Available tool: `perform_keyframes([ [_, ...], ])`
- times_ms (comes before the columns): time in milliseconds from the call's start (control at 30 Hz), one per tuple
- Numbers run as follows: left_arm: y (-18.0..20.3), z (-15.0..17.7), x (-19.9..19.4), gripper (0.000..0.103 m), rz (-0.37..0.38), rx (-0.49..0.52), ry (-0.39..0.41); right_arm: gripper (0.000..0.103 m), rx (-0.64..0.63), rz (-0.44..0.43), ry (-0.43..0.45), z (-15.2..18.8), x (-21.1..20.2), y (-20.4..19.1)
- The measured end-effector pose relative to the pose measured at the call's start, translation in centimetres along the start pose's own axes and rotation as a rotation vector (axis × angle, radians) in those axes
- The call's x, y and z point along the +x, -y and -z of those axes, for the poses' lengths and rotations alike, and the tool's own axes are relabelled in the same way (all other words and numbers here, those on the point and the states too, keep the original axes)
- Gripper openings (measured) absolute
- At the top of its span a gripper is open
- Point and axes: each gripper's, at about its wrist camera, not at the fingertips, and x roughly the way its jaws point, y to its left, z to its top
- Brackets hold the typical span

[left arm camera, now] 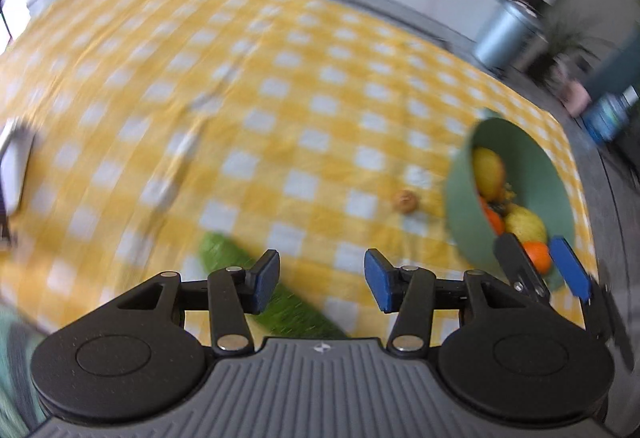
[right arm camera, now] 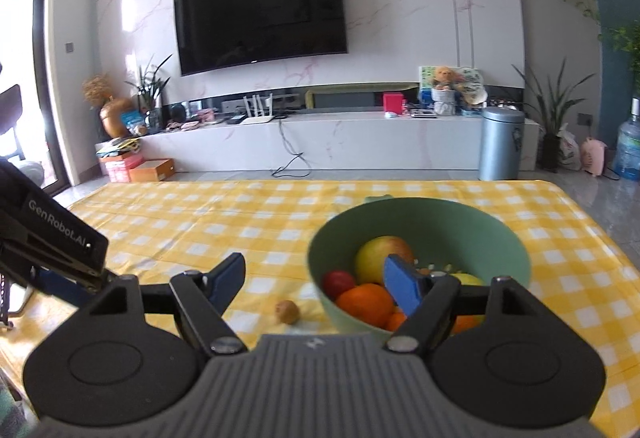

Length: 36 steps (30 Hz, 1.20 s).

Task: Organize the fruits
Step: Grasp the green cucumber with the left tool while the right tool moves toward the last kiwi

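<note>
A green bowl (right arm camera: 420, 222) stands on the yellow checked cloth (right arm camera: 224, 222) and holds an apple (right arm camera: 380, 258), oranges (right arm camera: 366, 304) and a small red fruit (right arm camera: 338, 282). My right gripper (right arm camera: 316, 282) is open, one finger outside the bowl's left rim and the other above the fruit inside. A small brown fruit (right arm camera: 287, 312) lies on the cloth just left of the bowl. In the blurred left wrist view my left gripper (left arm camera: 322, 280) is open and empty above a green cucumber (left arm camera: 224, 254). There the bowl (left arm camera: 464, 205) is far right, with the right gripper (left arm camera: 540, 270) over an orange (left arm camera: 538, 256).
The left gripper's black body (right arm camera: 52, 242) reaches in at the left edge of the right wrist view. A grey flat object (left arm camera: 16, 165) lies at the cloth's left edge. Beyond the table are a grey bin (right arm camera: 500, 141), a TV bench and a water bottle (right arm camera: 630, 145).
</note>
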Motion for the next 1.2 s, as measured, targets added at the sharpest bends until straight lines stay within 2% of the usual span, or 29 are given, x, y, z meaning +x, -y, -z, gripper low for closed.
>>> perform_keyframes([
  [133, -2.7, 0.1, 0.8, 0.059, -0.028, -0.124, -0.031, 0.075, -0.041, -0.011, 0.005, 0.2, 0.1, -0.7],
  [300, -4.2, 0.4, 2.2, 0.062, -0.092, -0.222, -0.08, 0.076, -0.066, -0.014, 0.007, 0.4, 0.2, -1.4],
  [500, -4.9, 1.1, 3.6, 0.063, -0.096, -0.281, -0.125, 0.076, -0.108, -0.021, 0.01, 0.4, 0.6, -2.2],
  [633, -6.1, 1.2, 4.3, 0.063, -0.048, -0.369, -0.138, 0.076, -0.156, -0.031, -0.001, 0.5, 1.5, -3.1],
  [733, -6.6, 1.3, 4.9, 0.063, -0.042, -0.382, -0.132, 0.073, -0.199, -0.039, -0.006, 0.7, 1.9, -3.8],
  [800, -6.9, 1.3, 5.2, 0.062, -0.032, -0.382, -0.13, 0.068, -0.233, -0.045, -0.014, 0.9, 2.2, -4.4],
  [933, -6.8, 1.4, 6.0, 0.058, -0.01, -0.383, -0.143, 0.063, -0.292, -0.05, -0.021, 1.2, 2.6, -5.2],
  [1033, -6.3, 1.3, 6.0, 0.055, -0.016, -0.357, -0.134, 0.056, -0.325, -0.07, -0.043, 1.5, 3.3, -5.8],
  [1100, -6.2, 1.4, 5.9, 0.055, -0.019, -0.346, -0.13, 0.046, -0.344, -0.076, -0.072, 1.8, 4.0, -6.2],
  [1200, -6.1, 1.2, 6.0, 0.052, 0.007, -0.322, -0.12, 0.041, -0.358, -0.071, -0.116, 2.0, 5.0, -6.4],
])
